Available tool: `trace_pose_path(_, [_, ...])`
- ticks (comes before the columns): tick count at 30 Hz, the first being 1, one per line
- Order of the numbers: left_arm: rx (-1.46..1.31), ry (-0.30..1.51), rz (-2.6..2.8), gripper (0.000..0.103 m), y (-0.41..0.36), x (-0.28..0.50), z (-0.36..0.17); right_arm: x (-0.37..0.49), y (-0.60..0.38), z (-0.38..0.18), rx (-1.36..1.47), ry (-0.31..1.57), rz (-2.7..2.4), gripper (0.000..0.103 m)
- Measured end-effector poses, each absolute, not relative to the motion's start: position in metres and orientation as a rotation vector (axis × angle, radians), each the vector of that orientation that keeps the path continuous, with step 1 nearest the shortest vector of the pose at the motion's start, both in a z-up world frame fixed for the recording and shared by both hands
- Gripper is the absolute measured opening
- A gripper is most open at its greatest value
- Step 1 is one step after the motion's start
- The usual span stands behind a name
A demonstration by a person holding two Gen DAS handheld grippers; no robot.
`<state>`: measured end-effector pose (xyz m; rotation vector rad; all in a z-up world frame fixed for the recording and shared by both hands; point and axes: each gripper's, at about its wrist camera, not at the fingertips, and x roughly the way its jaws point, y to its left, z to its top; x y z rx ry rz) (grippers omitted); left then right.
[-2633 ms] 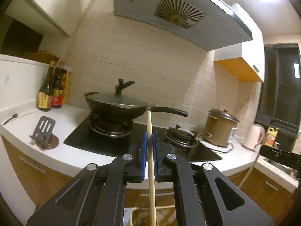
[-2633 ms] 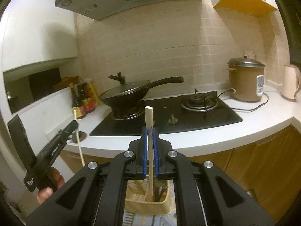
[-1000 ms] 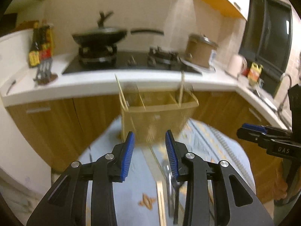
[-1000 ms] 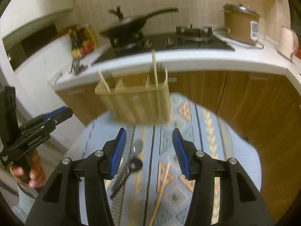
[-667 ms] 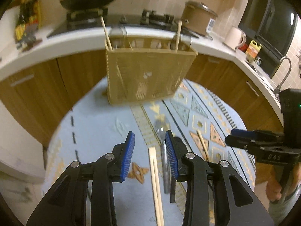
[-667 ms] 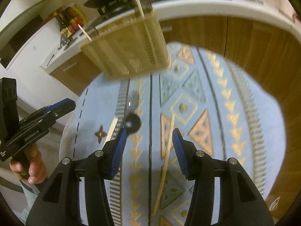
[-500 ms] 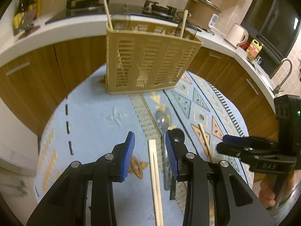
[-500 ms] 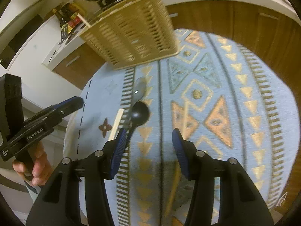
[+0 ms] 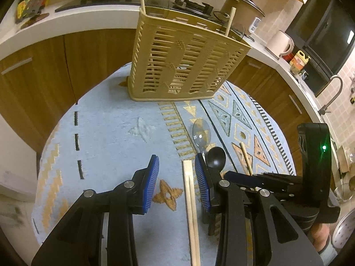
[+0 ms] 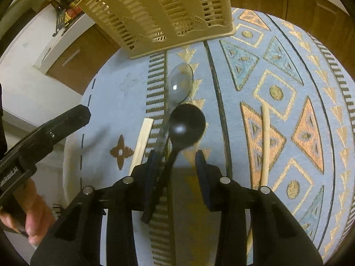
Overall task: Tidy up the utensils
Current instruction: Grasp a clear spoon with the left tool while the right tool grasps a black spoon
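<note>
Two grippers spread wide, empty. Left gripper (image 9: 177, 181) straddles chopstick pair (image 9: 190, 201); right gripper (image 10: 175, 173) over black spoon (image 10: 185, 124) handle, clear spoon (image 10: 178, 84) handle probably touching. You risk pinching both handles. Caddy (image 9: 184, 57) stands beyond.

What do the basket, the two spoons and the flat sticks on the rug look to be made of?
Basket: tan moulded plastic, judging by its even slotted walls and raised pattern. Black spoon: probably plastic, smooth, with a soft highlight in the bowl. Clear spoon: see-through plastic or similar; the rug pattern shows through it. Chopstick pair: pale wood or bamboo, matte, square-cut ends.
</note>
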<state>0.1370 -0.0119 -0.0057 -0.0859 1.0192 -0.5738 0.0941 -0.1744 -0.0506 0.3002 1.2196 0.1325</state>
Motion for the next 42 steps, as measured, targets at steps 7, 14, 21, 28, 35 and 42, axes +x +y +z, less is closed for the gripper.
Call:
trace_pose_path(7, [-0.108,1.027,-0.584,0.033,-0.019,0.147,-0.012,0.091,-0.14,-0.051,0.081,1.171,0.076,0.013])
trace_pose_path(14, [-0.073,1.059,-0.607,0.039,-0.054,0.167,-0.023,0.082,-0.174,-0.05,0.083,1.174,0.067,0.005])
trace_pose_path(21, [0.014,1.07,-0.561,0.04,-0.099,0.186,-0.037,0.08,-0.213,-0.044,0.153,1.151,0.053,0.005])
trace_pose_path(28, [0.103,1.058,-0.492,0.046,-0.126,0.186,-0.048,0.081,-0.252,-0.033,0.163,1.135,0.021,0.005])
trace_pose_path(35, [0.205,1.035,-0.426,0.046,-0.149,0.182,-0.056,0.075,-0.285,-0.041,0.168,1.155,-0.012,0.005])
trace_pose_path(42, [0.258,1.006,-0.379,0.03,-0.17,0.178,-0.059,0.089,-0.298,-0.038,0.335,1.175,0.074,0.024])
